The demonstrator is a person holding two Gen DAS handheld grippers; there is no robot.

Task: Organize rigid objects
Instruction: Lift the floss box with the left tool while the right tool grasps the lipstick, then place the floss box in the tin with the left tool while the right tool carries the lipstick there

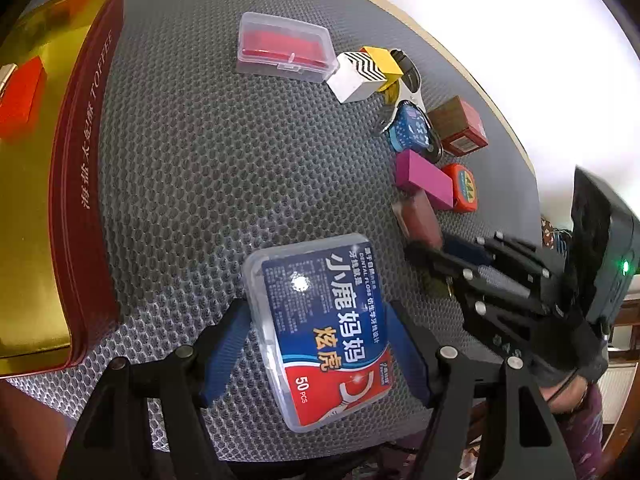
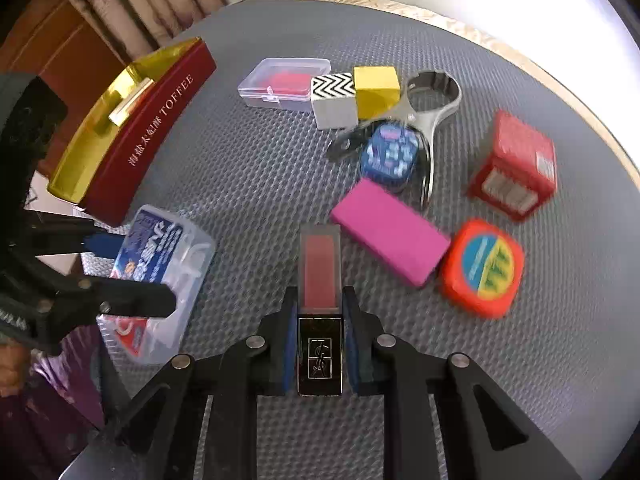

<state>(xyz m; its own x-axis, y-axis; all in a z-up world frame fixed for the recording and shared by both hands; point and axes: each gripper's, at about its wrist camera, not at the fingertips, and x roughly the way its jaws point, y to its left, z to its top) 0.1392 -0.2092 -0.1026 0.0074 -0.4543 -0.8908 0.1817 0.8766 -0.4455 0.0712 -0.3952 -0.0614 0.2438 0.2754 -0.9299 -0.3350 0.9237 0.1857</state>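
My left gripper (image 1: 318, 350) is shut on a clear dental floss box (image 1: 320, 328) with a blue and red label, its blue pads against both sides. The box also shows in the right wrist view (image 2: 160, 276). My right gripper (image 2: 320, 344) is shut on a lipstick (image 2: 319, 304) with a rose-red clear tube and a dark cap, held lengthwise between the pads. It shows in the left wrist view (image 1: 418, 218) too. A red and gold toffee box (image 1: 60, 184) lies open at the left, seen also from the right wrist (image 2: 132, 128).
On the grey mesh mat (image 2: 248, 168) lie a clear case with red contents (image 2: 284, 82), a zigzag and yellow block (image 2: 354, 96), a metal opener (image 2: 432, 120), a blue patterned tin (image 2: 388, 154), a magenta block (image 2: 390, 232), an orange tape measure (image 2: 482, 266) and a red carton (image 2: 516, 164).
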